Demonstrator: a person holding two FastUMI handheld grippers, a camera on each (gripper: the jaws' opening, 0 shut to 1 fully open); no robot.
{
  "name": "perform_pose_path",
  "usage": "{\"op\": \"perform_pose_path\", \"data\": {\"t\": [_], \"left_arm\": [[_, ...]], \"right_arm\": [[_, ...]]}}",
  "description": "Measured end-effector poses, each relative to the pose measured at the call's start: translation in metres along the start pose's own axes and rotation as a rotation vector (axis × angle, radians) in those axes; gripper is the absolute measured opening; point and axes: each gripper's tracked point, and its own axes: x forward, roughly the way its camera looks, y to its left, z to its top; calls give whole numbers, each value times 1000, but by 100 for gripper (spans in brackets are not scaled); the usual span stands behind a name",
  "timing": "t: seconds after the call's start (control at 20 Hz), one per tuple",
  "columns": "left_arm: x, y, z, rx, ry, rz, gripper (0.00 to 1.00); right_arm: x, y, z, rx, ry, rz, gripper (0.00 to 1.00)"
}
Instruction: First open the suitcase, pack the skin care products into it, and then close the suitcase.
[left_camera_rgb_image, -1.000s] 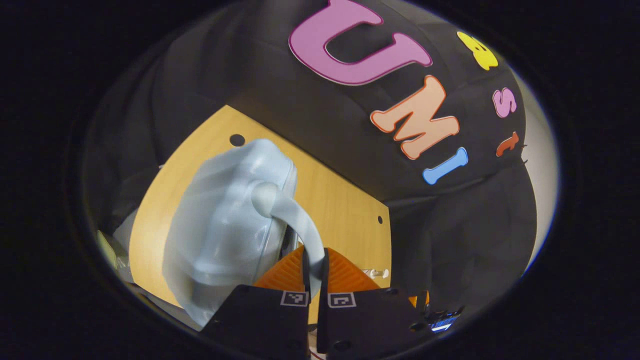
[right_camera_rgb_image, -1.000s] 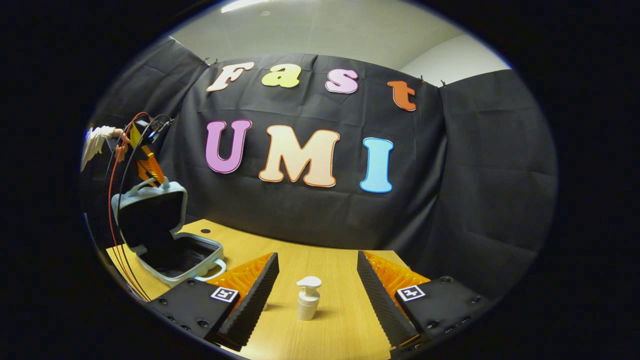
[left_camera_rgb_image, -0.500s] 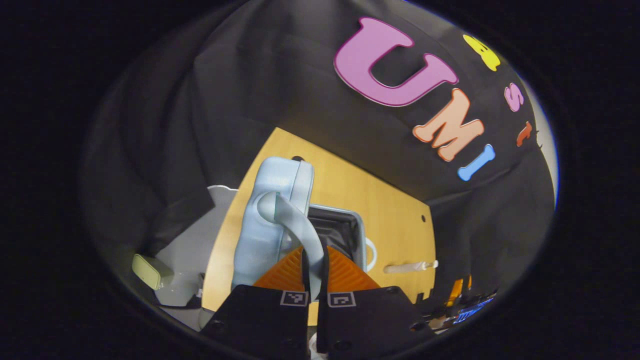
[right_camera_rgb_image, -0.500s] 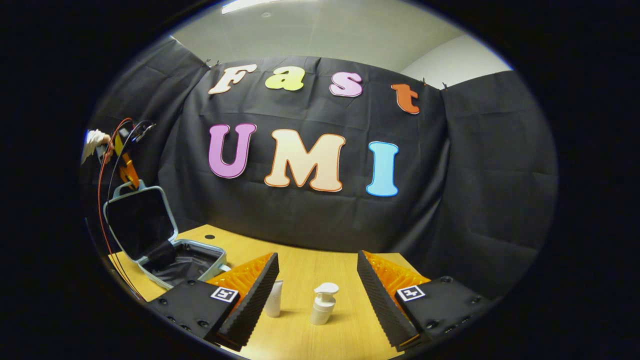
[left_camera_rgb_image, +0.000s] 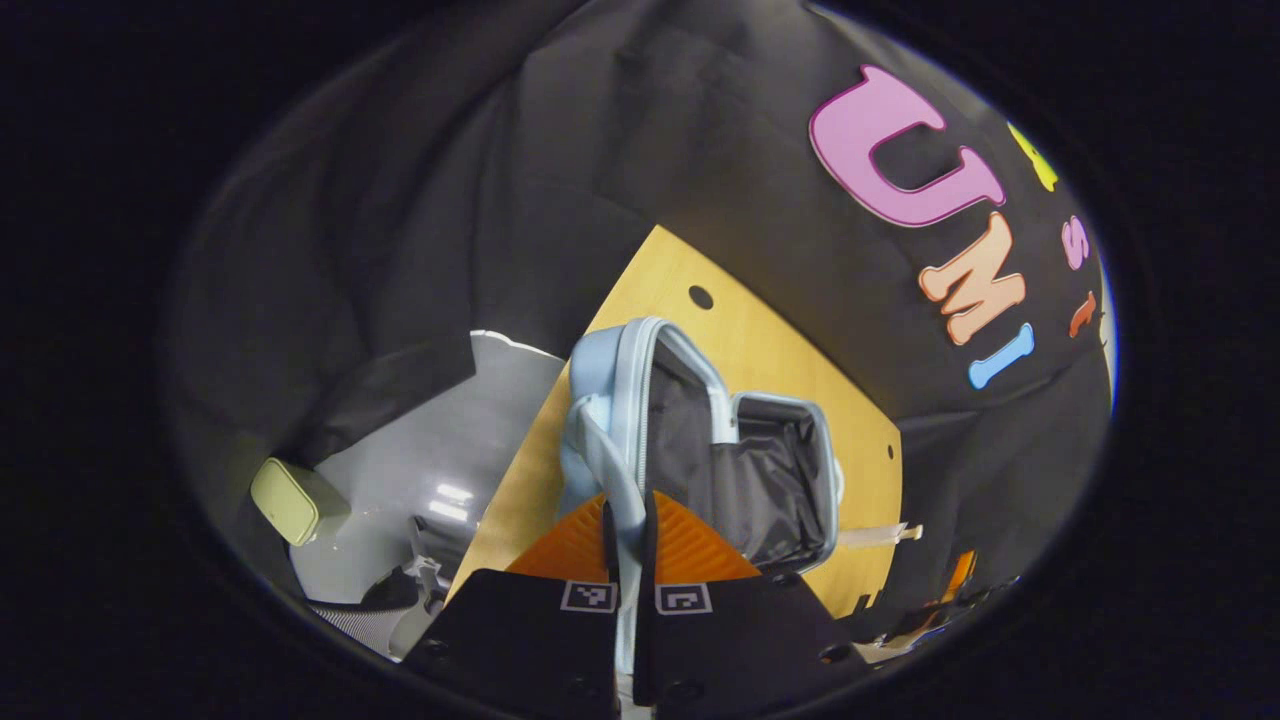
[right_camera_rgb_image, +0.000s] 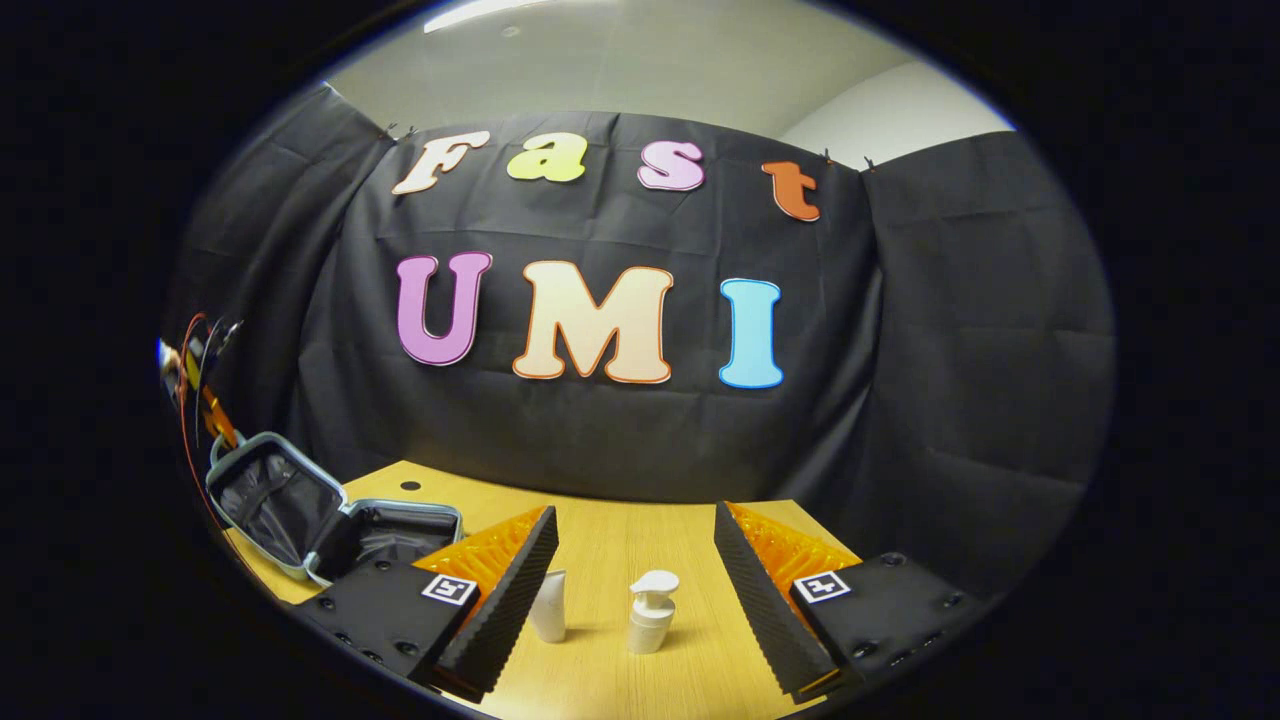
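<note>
A light blue suitcase (right_camera_rgb_image: 300, 505) lies open at the table's left end, its lid (left_camera_rgb_image: 610, 400) tilted back beyond upright and its black lining (left_camera_rgb_image: 775, 480) showing. My left gripper (left_camera_rgb_image: 628, 520) is shut on the lid's handle (left_camera_rgb_image: 608, 465); the right gripper view shows it at the far left (right_camera_rgb_image: 212, 415). My right gripper (right_camera_rgb_image: 633, 520) hovers open over the table. A white pump bottle (right_camera_rgb_image: 651, 618) stands between its fingers, apart from both. A white tube (right_camera_rgb_image: 548, 606) stands close to the left finger (right_camera_rgb_image: 505, 590). The same tube (left_camera_rgb_image: 872, 537) appears past the suitcase.
The wooden table (right_camera_rgb_image: 600, 530) has small round holes near its back edge. Black cloth walls close in behind and on both sides. Beyond the table's left edge lies grey floor (left_camera_rgb_image: 450, 430) with a pale green box (left_camera_rgb_image: 285, 498) on it.
The suitcase lid has swung from half raised to past upright and leans back to the left, with my left gripper following on the handle. My right gripper has hardly shifted.
</note>
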Motion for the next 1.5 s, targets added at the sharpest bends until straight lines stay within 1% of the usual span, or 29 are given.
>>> {"op": "perform_pose_path", "data": {"t": [0.15, 0.3, 0.45, 0.5, 0.55, 0.65, 0.75, 0.8, 0.85, 0.9, 0.95, 1.1, 1.15, 1.25, 1.3, 1.4, 1.45, 1.5], "left_arm": [[21, 17, -37, -40, 12, -27, 0], [38, 38, -70, -78, 51, -25, 0], [43, 47, -79, -117, 40, -8, 0], [41, 51, -77, -105, 24, 17, 1], [40, 57, -75, -88, 1, 39, 0], [27, 48, -64, -82, -47, 30, 39], [11, 41, -53, -51, -113, 55, 77], [2, 34, -45, -15, -161, 75, 81], [-7, 23, -38, 29, -213, 93, 95], [-16, 6, -31, 79, -266, 93, 92], [-25, -17, -27, 130, -310, 91, 95], [-31, -92, -18, 265, -454, 71, 96], [-32, -126, -18, 301, -501, 42, 96], [-27, -199, -28, 354, -554, -53, 96], [-22, -237, -39, 375, -565, -107, 94], [-1, -302, -64, 422, -589, -194, 96], [12, -324, -74, 457, -608, -218, 96], [25, -344, -84, 493, -629, -225, 96]], "right_arm": [[-1, -6, 4, 1, -3, -18, 99], [-2, -8, 3, 9, -2, -27, 99], [-4, -7, 2, 20, 3, -30, 99], [-5, -7, 1, 26, 3, -31, 99], [-7, -7, 0, 29, 5, -32, 99], [-10, -8, -5, 28, 11, -33, 98], [-11, -9, -7, 25, 12, -31, 100], [-13, -11, -7, 23, 10, -32, 99], [-13, -13, -8, 22, 11, -33, 99], [-12, -16, -9, 23, 11, -33, 99], [-11, -17, -10, 27, 10, -32, 99], [-3, -23, -15, 38, 17, -17, 99], [1, -25, -18, 36, 24, -11, 99], [8, -26, -25, 18, 35, 6, 100], [13, -25, -29, 8, 41, 20, 99], [23, -20, -44, 5, 70, 64, 99], [28, -16, -51, 7, 80, 85, 100], [33, -13, -58, 12, 87, 106, 99]]}}
